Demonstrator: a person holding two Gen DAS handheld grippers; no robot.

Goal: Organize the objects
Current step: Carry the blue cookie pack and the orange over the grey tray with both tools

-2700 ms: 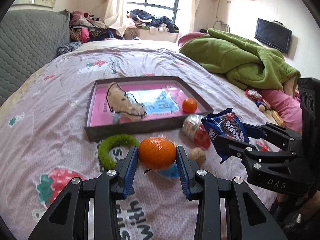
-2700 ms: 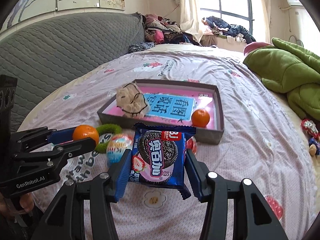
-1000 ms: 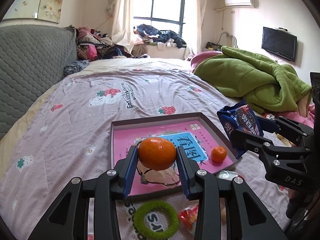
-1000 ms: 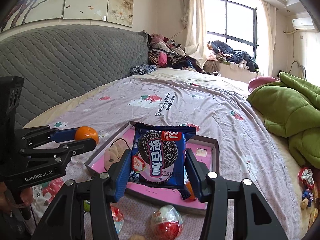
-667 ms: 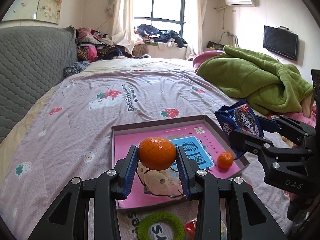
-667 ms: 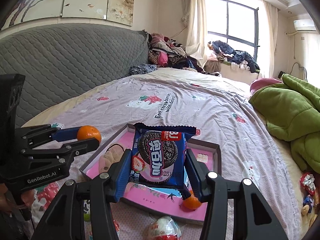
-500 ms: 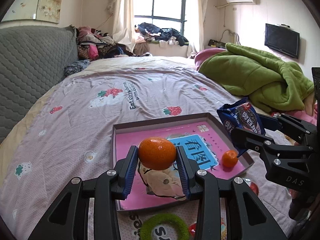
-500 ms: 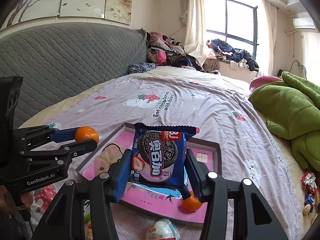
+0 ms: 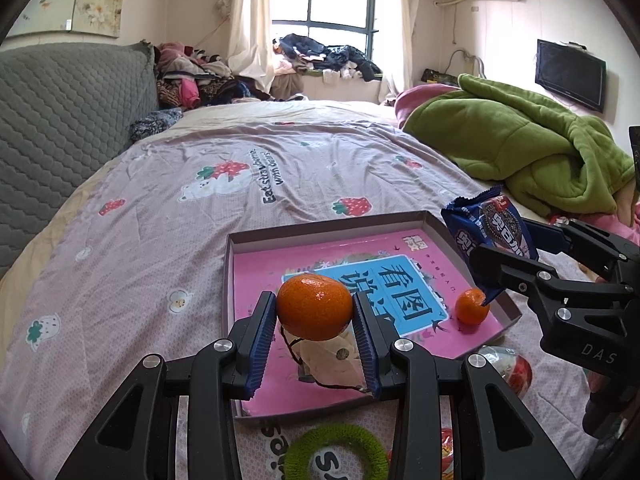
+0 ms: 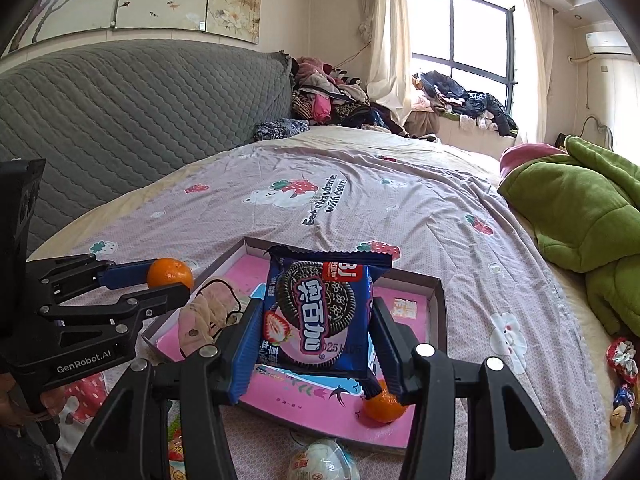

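Two things are up in the air right now: the left gripper [image 9: 314,312] has its jaws clamped on a tangerine [image 9: 314,307], and the right gripper [image 10: 316,330] is squeezing a blue cookie packet [image 10: 320,312] upright between its jaws. Both hang over a shallow box [image 9: 230,280] with a pink printed bottom, sitting on the bed [image 9: 160,240] near its front edge. The tangerine is above the box's near left part, and the packet is over its right side. Inside the box there's a second, smaller tangerine [image 9: 473,306] by the right wall and a beige face mask [image 10: 204,312] near the front left corner. Just outside the box's front wall, on the bedspread, lie a fuzzy green ring [image 9: 336,454] and a foil-wrapped chocolate egg [image 9: 510,370]. A green blanket [image 9: 520,148] is bunched along the bed's right edge.
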